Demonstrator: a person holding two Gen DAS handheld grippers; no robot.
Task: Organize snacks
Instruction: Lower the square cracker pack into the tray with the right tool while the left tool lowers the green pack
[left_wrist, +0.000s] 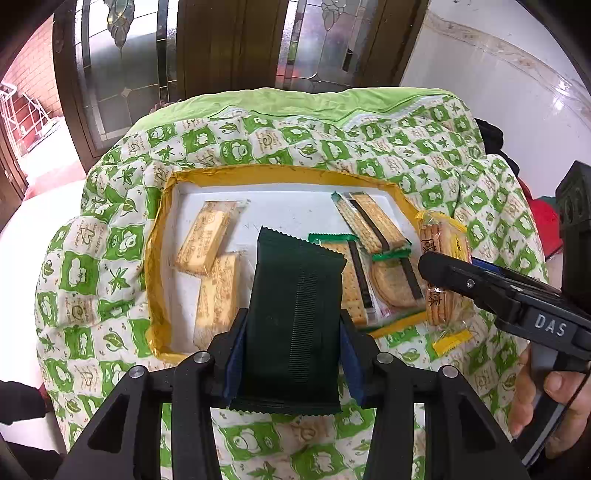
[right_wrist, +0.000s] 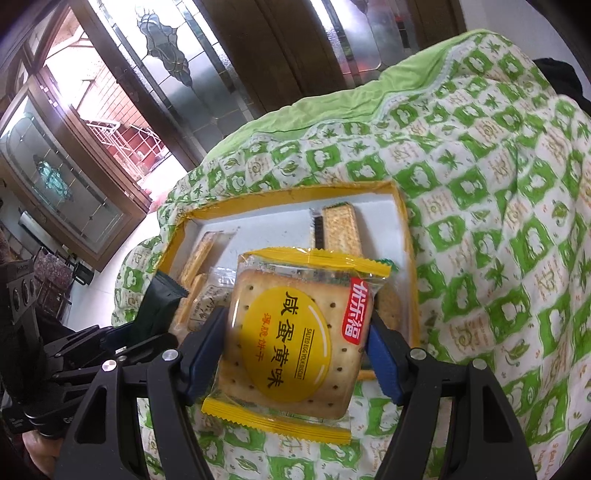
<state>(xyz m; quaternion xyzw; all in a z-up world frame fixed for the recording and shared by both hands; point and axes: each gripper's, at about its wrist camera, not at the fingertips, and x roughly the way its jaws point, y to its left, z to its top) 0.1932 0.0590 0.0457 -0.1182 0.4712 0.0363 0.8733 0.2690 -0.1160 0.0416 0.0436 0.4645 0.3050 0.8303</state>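
Left wrist view: we see the left gripper (left_wrist: 291, 341) clamped on a dark green snack packet (left_wrist: 295, 317), blue pads pressing its two long sides. Packet's long axis runs straight out along the fingers, far serrated end pointing away from the camera toward the tray, near end sticking back past the pads. It hangs above the near edge of the yellow-rimmed tray (left_wrist: 157, 236), which sits on a green-and-white patterned quilt (left_wrist: 88, 273). Inside the tray we count two plain biscuit packs (left_wrist: 201, 236) lying at left, long axes angled away, and green-ended cracker packs (left_wrist: 375, 225) at right, also lying flat, overlapping each other. Right wrist view: right gripper (right_wrist: 297, 354) is closed on a yellow salted-egg-yolk biscuit pack (right_wrist: 291, 339), pads on its left and right edges, label face up toward the camera. Pack is roughly square, its crimped yellow ends pointing near and far along the fingers, tilted slightly. It sits over the tray's near right part. From the left view we see the same pack edge-on at the tray's right rim, gripped by the other tool, with a hand (left_wrist: 546, 406) on its handle.
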